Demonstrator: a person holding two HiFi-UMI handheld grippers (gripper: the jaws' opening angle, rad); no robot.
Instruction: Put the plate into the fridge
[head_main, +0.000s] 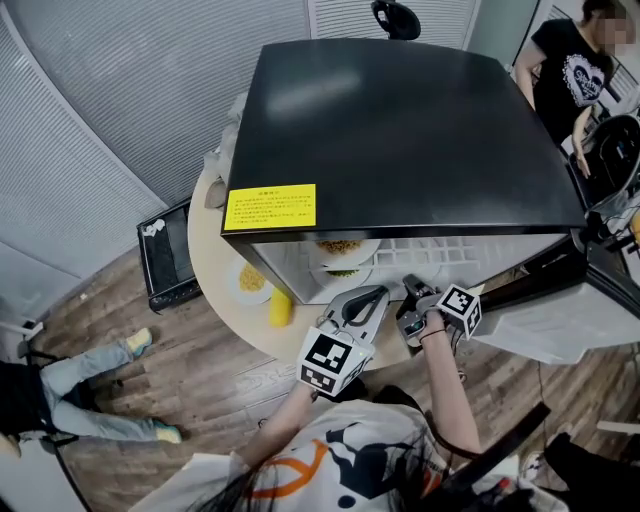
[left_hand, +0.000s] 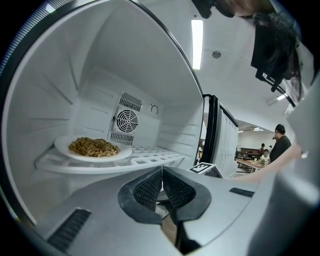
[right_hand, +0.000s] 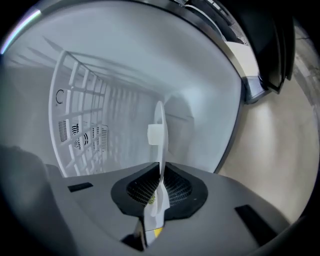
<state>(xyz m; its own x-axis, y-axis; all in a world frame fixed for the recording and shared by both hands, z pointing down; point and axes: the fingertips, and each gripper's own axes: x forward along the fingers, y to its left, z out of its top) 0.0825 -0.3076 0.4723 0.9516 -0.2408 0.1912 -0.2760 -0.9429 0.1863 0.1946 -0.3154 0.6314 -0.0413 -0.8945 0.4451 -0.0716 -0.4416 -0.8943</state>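
Office-like room, grey vertical blinds (head_main: 130, 90) along the far wall, wood-plank floor (head_main: 110, 300), small black fridge (head_main: 400, 130) on round tabletop (head_main: 210, 260), ceiling strip light (left_hand: 197, 42)

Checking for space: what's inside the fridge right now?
A plate of brown food sits on the white shelf, a fan grille behind it. The space below the shelf is covered.

So the white plate (right_hand: 159, 117) is clamped by its rim in the right gripper (right_hand: 159, 187), edge-on inside the open black-topped mini fridge (head_main: 400, 130).
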